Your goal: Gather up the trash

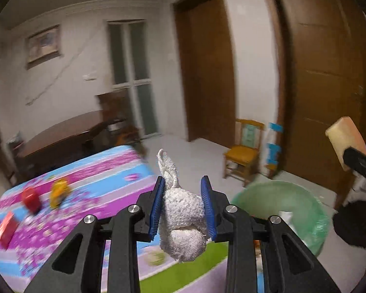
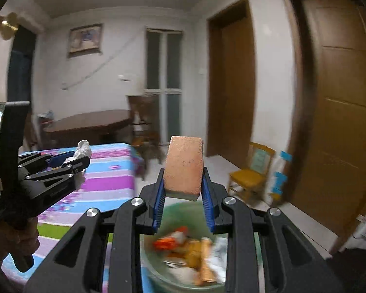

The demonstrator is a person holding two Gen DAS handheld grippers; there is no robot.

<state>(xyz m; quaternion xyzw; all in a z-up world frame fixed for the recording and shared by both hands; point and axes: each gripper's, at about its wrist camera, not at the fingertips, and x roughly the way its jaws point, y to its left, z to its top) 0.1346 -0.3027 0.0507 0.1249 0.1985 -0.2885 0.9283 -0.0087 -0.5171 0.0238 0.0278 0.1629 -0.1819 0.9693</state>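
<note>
My left gripper (image 1: 183,190) is shut on a crumpled white cloth (image 1: 183,217) and holds it above the edge of the table with the colourful striped cover (image 1: 90,171). My right gripper (image 2: 183,183) is shut on an orange sponge (image 2: 184,166) and holds it over a bin lined with a green bag (image 2: 183,210). The bin holds orange and yellow wrappers and white paper. The bin also shows in the left wrist view (image 1: 280,200), right of the cloth. The sponge (image 1: 345,141) and the left gripper (image 2: 68,161) each show in the other view.
On the table lie a red object (image 1: 31,199), a yellow object (image 1: 59,191) and a red box (image 1: 6,229). A small yellow chair (image 1: 246,153) stands by the wall near brown doors (image 1: 329,73). A dark wooden table (image 2: 90,122) is behind.
</note>
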